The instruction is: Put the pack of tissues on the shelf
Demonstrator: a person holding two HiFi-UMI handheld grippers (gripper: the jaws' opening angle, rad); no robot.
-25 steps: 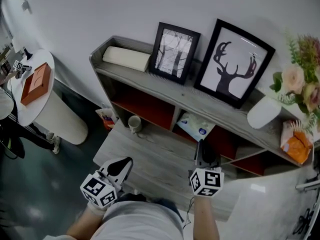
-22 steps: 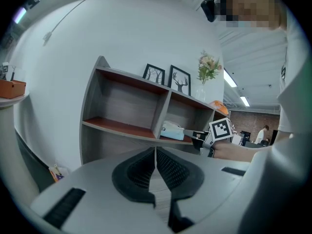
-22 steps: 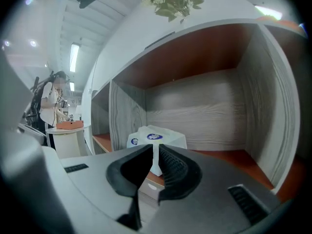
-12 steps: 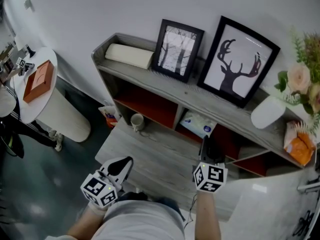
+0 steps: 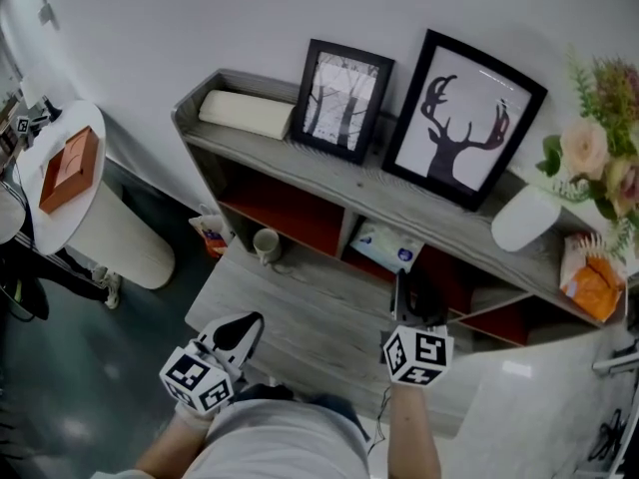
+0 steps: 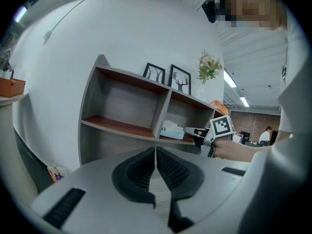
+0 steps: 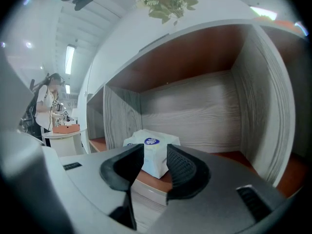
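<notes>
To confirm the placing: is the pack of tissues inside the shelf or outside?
Inside. The pack of tissues lies on a red board within the shelf.

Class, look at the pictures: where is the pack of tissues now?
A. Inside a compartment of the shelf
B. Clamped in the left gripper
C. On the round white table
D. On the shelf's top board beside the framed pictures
A: the pack of tissues lies on the red-brown board inside a compartment of the shelf. The right gripper, whose jaws have just been opening, stands open at the pack's near end without pressing it.
</notes>
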